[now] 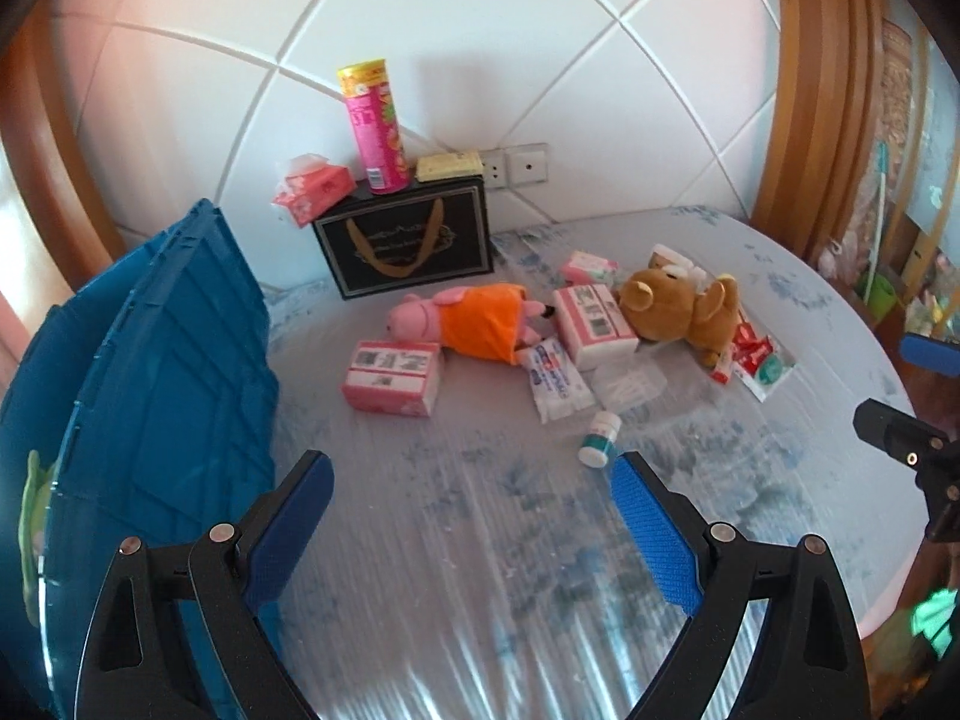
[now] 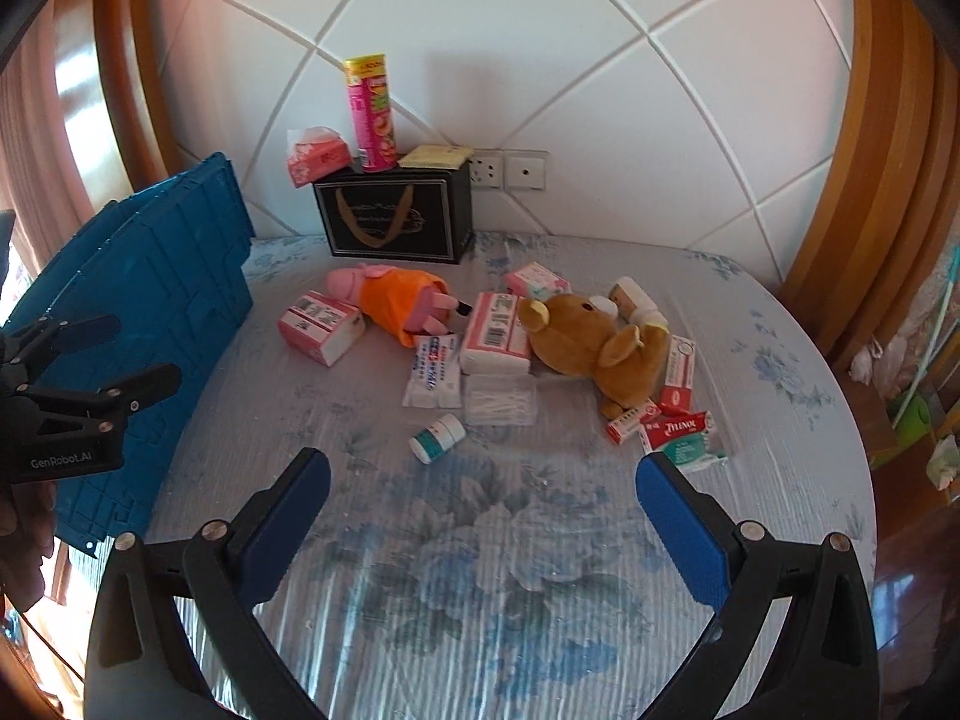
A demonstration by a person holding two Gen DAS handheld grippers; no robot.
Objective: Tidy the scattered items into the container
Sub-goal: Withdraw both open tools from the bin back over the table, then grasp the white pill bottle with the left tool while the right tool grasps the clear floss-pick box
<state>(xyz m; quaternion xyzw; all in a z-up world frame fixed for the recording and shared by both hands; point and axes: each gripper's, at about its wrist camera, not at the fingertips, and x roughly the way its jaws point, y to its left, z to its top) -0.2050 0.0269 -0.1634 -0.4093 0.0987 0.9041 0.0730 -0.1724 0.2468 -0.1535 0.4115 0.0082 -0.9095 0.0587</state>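
Note:
A blue plastic crate (image 1: 150, 372) stands at the left of the bed, also in the right wrist view (image 2: 162, 300). Scattered items lie mid-bed: a pink pig plush in orange (image 1: 474, 321) (image 2: 402, 300), a brown bear plush (image 1: 684, 309) (image 2: 594, 342), pink tissue packs (image 1: 393, 378) (image 2: 321, 327), a small white bottle (image 1: 600, 438) (image 2: 438, 437), a wipes packet (image 2: 435, 372), a cotton swab box (image 2: 501, 401) and medicine boxes (image 2: 681, 426). My left gripper (image 1: 471, 483) is open and empty, beside the crate. My right gripper (image 2: 483, 480) is open and empty, short of the bottle.
A black gift box (image 1: 408, 240) stands against the white padded headboard, carrying a pink chips can (image 1: 375, 126), a tissue pack (image 1: 315, 189) and a yellow packet (image 1: 450, 167). Wooden posts flank the bed. The bed's right edge (image 2: 840, 420) drops to the floor.

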